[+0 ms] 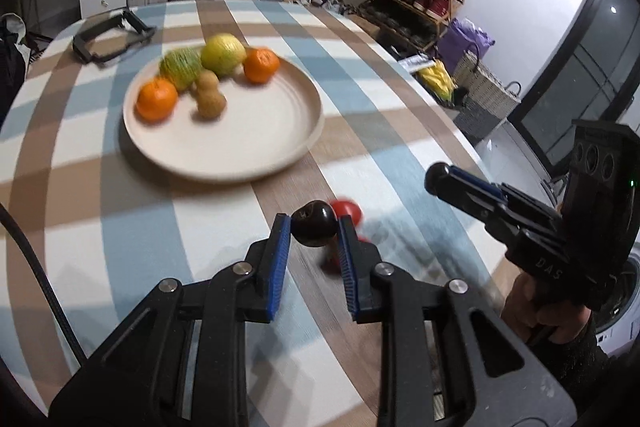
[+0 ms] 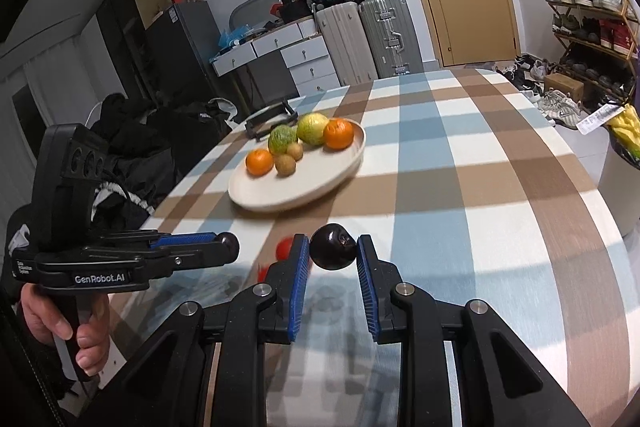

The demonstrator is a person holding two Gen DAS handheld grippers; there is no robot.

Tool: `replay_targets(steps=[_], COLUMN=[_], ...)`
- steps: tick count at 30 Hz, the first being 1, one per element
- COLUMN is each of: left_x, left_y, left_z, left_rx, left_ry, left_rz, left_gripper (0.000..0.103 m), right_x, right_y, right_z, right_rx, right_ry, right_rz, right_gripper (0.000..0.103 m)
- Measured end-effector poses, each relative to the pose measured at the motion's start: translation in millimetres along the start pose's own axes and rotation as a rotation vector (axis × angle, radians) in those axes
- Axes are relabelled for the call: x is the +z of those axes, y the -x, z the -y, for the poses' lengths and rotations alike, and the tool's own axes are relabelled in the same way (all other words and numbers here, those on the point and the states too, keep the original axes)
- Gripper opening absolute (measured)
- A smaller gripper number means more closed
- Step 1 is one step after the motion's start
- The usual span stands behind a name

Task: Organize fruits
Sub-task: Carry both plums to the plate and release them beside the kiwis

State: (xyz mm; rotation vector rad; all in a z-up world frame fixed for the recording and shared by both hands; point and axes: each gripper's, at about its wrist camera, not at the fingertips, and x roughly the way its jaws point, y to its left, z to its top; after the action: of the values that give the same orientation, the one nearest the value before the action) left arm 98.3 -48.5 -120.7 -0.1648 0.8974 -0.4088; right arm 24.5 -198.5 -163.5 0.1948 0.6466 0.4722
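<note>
My left gripper (image 1: 313,229) is shut on a dark plum (image 1: 314,229) and holds it above the checked tablecloth. My right gripper (image 2: 333,251) is shut on a second dark plum (image 2: 333,251). Each gripper shows in the other's view: the right (image 1: 440,179) at the right edge, the left (image 2: 228,245) at the left, each with its plum at the tip. A cream plate (image 1: 256,131), also in the right wrist view (image 2: 296,187), holds two oranges (image 1: 157,98), two green-yellow fruits (image 1: 222,53) and two brown kiwis (image 1: 209,95). Small red fruits (image 1: 347,211) lie on the cloth under the grippers.
A black frame-like object (image 1: 108,37) lies at the far left of the table. The table's right edge (image 1: 472,131) drops off toward a wicker basket, a shoe rack and a washing machine. Suitcases, drawers and a door stand beyond the far edge.
</note>
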Motion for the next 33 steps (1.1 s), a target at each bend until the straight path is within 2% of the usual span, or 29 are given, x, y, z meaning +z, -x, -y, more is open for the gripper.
replay_targets(steps=[10, 17, 23, 33], left_x=[79.2, 118.1, 131.7, 144.4], left_y=[-20.7, -62.9, -95.0, -121.4], left_z=[-36.0, -56.6, -64.8, -70.4], left_rx=[0.048, 0.056, 0.055, 0.044], left_ry=[0.039, 0.069, 0.071, 0.054], left_rz=[0.069, 0.044, 0.009, -0.021], left_gripper=[0.021, 0.021, 0.021, 0.021], right_x=[56.8, 91.9, 113.0, 120.0], right_y=[-46.3, -87.3, -130.0, -171.4], right_z=[-8.0, 0.5, 12.6, 24.5], right_rx=[0.029, 0.054, 0.049, 0.035], right_ry=[0.076, 0.071, 0.056, 0.037], right_rz=[-0.015, -0.039, -0.085, -0.142], right_gripper=[0.025, 0.025, 0.025, 0.025])
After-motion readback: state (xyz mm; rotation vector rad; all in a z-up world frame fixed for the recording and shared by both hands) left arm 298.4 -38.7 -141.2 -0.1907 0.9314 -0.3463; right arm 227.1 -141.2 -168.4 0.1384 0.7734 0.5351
